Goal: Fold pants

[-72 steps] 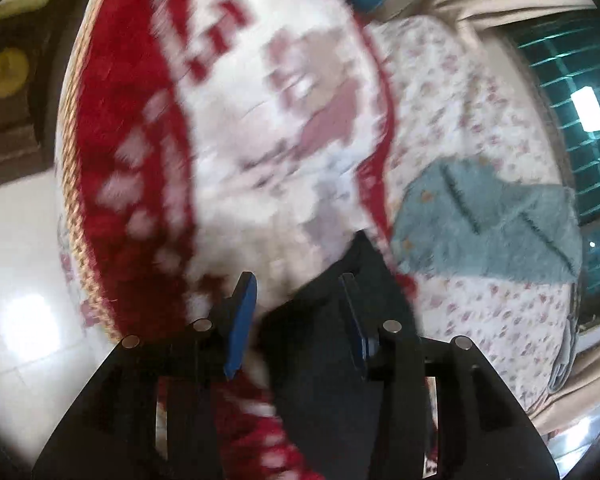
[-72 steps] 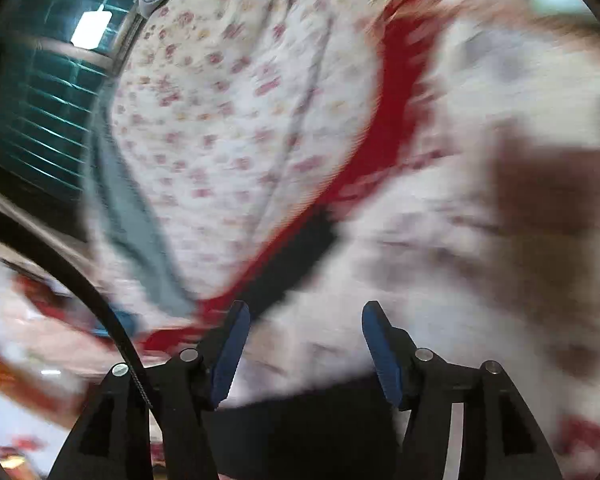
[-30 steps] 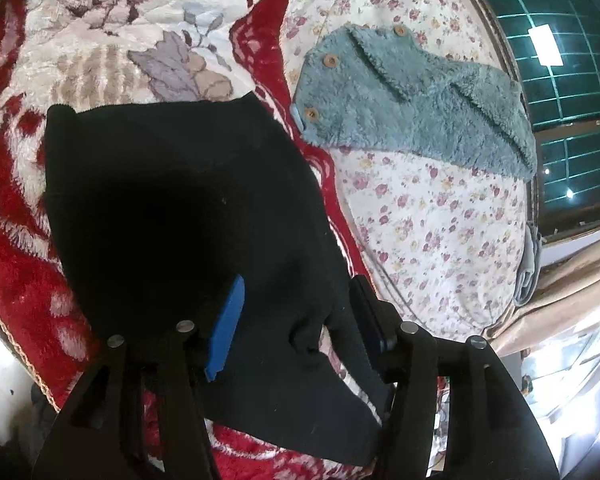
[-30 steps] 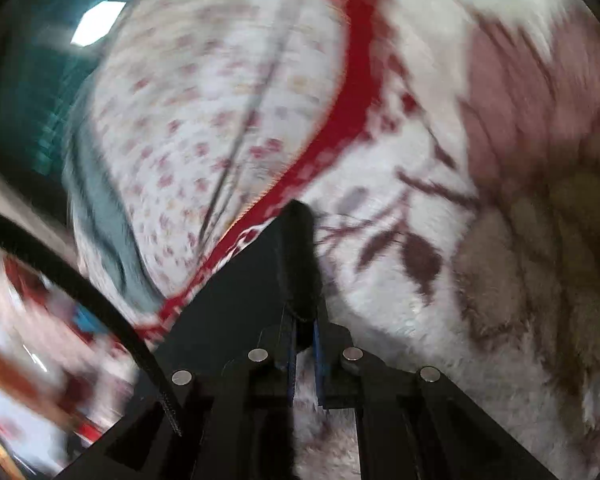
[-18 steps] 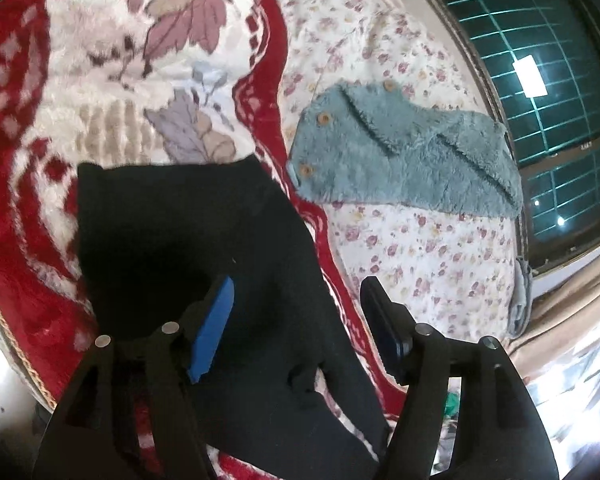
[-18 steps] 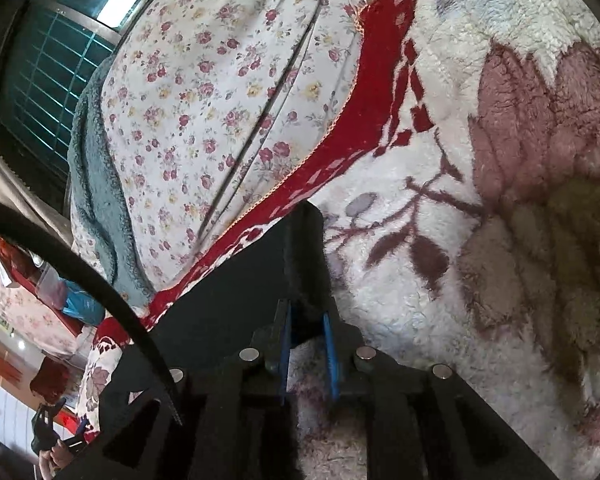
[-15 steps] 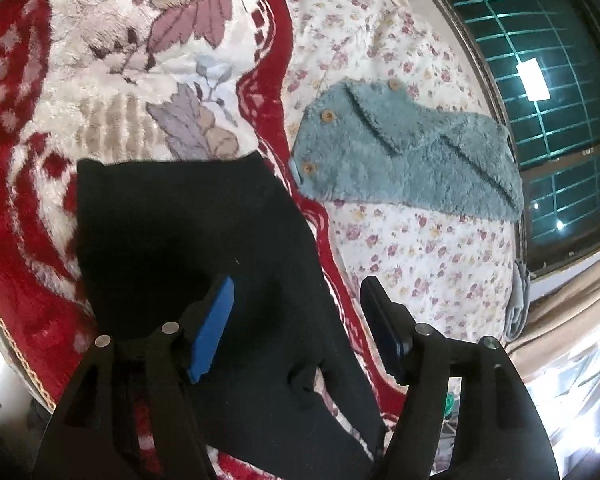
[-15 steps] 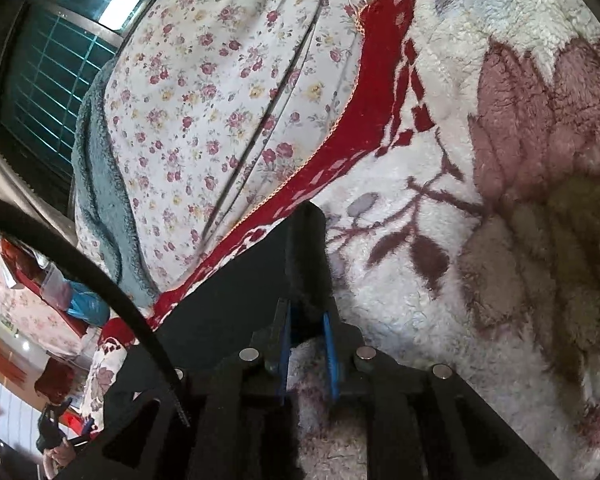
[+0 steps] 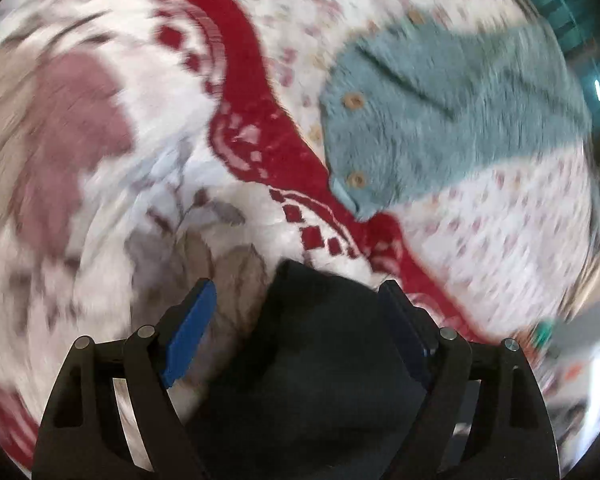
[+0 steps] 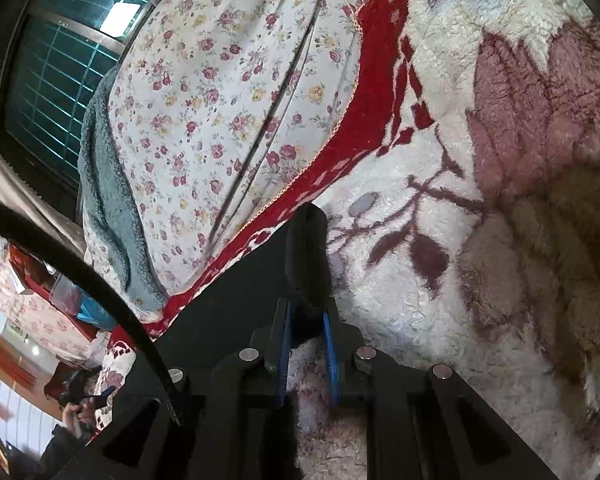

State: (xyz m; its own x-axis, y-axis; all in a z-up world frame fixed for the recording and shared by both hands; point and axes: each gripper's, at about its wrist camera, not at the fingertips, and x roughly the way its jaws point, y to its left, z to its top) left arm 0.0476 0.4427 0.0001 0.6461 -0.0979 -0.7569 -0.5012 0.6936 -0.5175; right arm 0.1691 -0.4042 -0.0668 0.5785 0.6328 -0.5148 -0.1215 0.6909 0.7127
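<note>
The black pants (image 9: 320,360) lie on a red and white fleece blanket (image 9: 100,160). In the left wrist view, which is blurred by motion, my left gripper (image 9: 300,320) is open, its blue pads spread wide over a corner of the pants. In the right wrist view my right gripper (image 10: 305,334) is shut on a bunched edge of the black pants (image 10: 306,248), low over the blanket (image 10: 480,220). The rest of the pants trails left and below the gripper.
A teal fleece garment with wooden buttons (image 9: 440,120) lies on a floral sheet (image 9: 500,220) to the right; it also shows in the right wrist view (image 10: 108,200). A barred window (image 10: 52,72) stands behind the bed. A black cable (image 10: 80,272) crosses the right wrist view.
My left gripper has swung fast and dropped closer to the pants' corner, still open. My right gripper stays shut on the pants edge and has hardly moved.
</note>
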